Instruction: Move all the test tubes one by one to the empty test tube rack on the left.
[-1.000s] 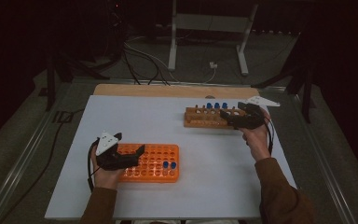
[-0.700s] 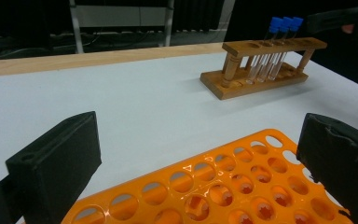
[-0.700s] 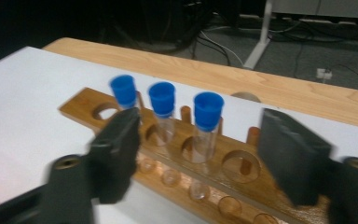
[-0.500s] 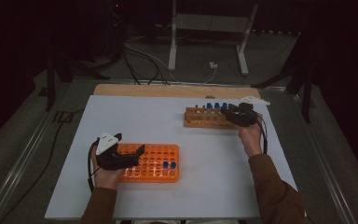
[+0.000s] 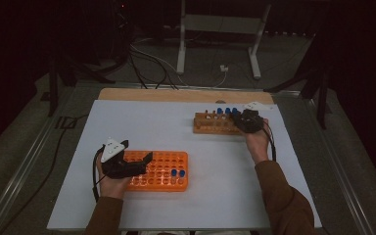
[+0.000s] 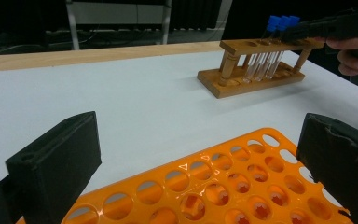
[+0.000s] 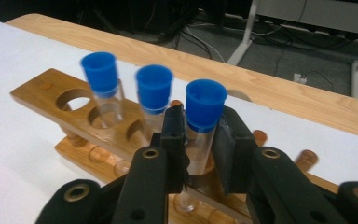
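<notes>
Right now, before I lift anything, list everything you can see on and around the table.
wooden rack: one, brown, far right of the table, still holding tubes.
gripped tube: one, clear with blue cap, still seated in the wooden rack.
other capped tubes: two, blue caps, in the same rack beside it.
orange rack: one, near left, two blue-capped tubes in it.
white sheet: one, covers the table.
wooden board: one, along the far edge.
metal stand: one, grey, on the floor beyond.
left claw: black, open over the orange rack.
right claw: black, just closed on the gripped tube.
</notes>
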`<state>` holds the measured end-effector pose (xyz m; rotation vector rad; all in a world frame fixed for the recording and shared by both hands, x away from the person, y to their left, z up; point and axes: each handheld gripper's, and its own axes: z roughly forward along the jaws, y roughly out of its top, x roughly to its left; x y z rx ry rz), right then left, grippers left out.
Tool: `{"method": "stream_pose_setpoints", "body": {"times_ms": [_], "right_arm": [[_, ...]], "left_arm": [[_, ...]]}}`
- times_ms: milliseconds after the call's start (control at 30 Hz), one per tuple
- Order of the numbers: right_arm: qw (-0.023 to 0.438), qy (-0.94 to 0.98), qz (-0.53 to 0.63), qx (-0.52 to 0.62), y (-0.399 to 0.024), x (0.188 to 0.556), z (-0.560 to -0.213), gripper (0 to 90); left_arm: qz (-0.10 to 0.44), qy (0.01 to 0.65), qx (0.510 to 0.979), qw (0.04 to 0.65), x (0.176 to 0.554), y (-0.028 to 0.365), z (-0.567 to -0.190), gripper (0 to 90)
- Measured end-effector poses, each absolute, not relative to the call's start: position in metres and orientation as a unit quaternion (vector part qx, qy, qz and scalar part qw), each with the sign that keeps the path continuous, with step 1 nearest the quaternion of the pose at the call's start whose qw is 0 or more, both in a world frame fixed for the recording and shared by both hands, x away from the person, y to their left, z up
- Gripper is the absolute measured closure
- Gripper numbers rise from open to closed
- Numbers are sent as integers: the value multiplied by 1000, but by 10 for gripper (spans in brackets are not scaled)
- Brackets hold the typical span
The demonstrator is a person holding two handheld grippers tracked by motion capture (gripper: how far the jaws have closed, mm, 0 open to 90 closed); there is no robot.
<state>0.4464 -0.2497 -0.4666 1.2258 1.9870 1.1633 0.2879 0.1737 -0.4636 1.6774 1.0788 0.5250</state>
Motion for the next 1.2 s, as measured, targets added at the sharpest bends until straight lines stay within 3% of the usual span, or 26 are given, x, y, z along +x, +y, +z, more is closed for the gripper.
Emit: {"method": "stream_pose_setpoints", "body": {"times_ms": [333, 1200], "right_arm": [[252, 723, 444, 466, -251, 445, -465, 770], [282, 710, 472, 440, -261, 426, -420, 771]], "left_arm": [[218, 449, 697, 514, 288, 174, -464, 7], [209, 457, 694, 515, 289, 173, -466, 7]]}}
